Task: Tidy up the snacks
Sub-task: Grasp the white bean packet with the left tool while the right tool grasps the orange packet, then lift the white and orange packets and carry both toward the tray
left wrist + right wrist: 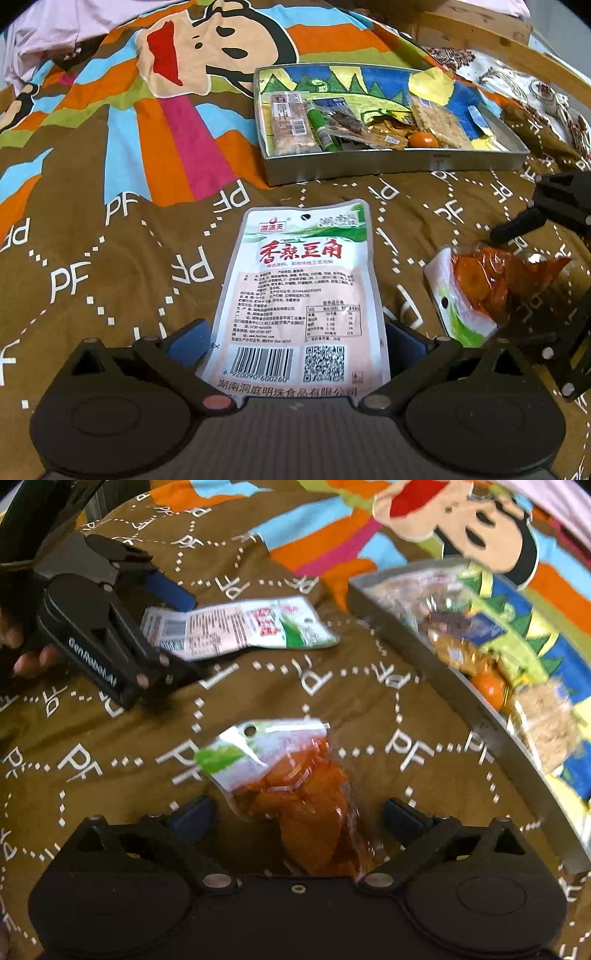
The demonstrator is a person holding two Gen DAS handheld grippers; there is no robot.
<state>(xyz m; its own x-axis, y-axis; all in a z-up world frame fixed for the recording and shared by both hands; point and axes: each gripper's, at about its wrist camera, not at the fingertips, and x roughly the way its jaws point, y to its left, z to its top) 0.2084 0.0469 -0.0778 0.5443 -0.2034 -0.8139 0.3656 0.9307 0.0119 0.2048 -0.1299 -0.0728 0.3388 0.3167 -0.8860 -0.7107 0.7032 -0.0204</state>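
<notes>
White snack packet (301, 295) sits between the left gripper (295, 341) pads, gripped as far as I can tell. Right gripper (299, 818) is spread wide, orange packet (295, 794) loose between. Brown cartoon bedspread (110, 258), tin tray (388, 162) of snacks nearby.

Between the two packets, the white packet (301, 295) and the orange packet (476, 291), a strip of brown bedsheet (110, 280) lies free. The metal tray (391, 164) blocks the far side, full of snacks along its near wall. Left of the white packet the sheet is open.
</notes>
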